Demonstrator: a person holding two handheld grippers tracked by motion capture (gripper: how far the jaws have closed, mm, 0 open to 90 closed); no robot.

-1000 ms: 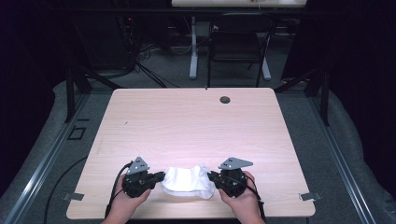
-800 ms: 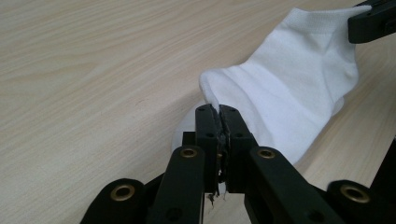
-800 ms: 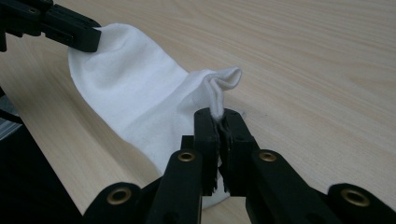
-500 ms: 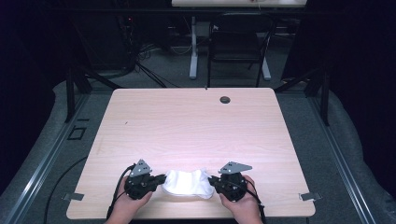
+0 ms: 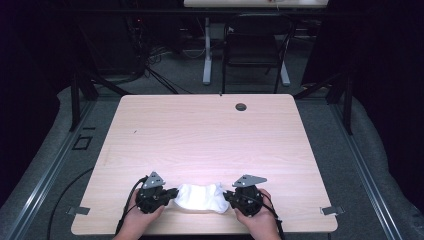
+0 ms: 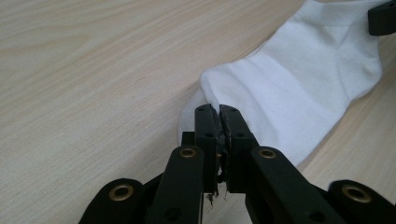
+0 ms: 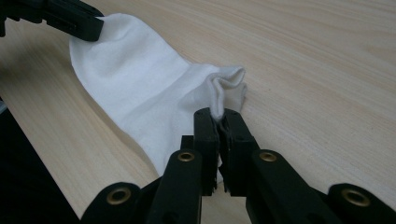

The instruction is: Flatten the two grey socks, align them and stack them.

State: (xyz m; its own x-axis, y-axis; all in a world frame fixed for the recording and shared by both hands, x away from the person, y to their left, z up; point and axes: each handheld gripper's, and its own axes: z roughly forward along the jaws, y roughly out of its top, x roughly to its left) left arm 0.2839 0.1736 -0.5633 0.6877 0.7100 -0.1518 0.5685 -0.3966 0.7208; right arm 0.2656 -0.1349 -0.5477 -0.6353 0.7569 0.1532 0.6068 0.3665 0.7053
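Observation:
A white sock [image 5: 201,197] lies flat near the front edge of the wooden table [image 5: 210,135], stretched between both grippers. My left gripper [image 5: 170,195] is shut on the sock's left end; in the left gripper view its jaws pinch a fold of the sock [image 6: 289,88] at the gripper [image 6: 218,112]. My right gripper [image 5: 229,196] is shut on the opposite end; in the right gripper view the sock [image 7: 140,93] bunches up right at the gripper [image 7: 217,115]. The other gripper's jaw shows at the sock's far end in each gripper view.
A round dark grommet [image 5: 241,106] sits in the table near its far edge. Beyond the table stand a dark chair [image 5: 255,50] and a desk leg [image 5: 206,50] on grey floor. Metal clips [image 5: 332,210] mark the table's front corners.
Both grippers and the sock have shifted slightly toward the front edge of the table. The sock looks pulled a little flatter between them.

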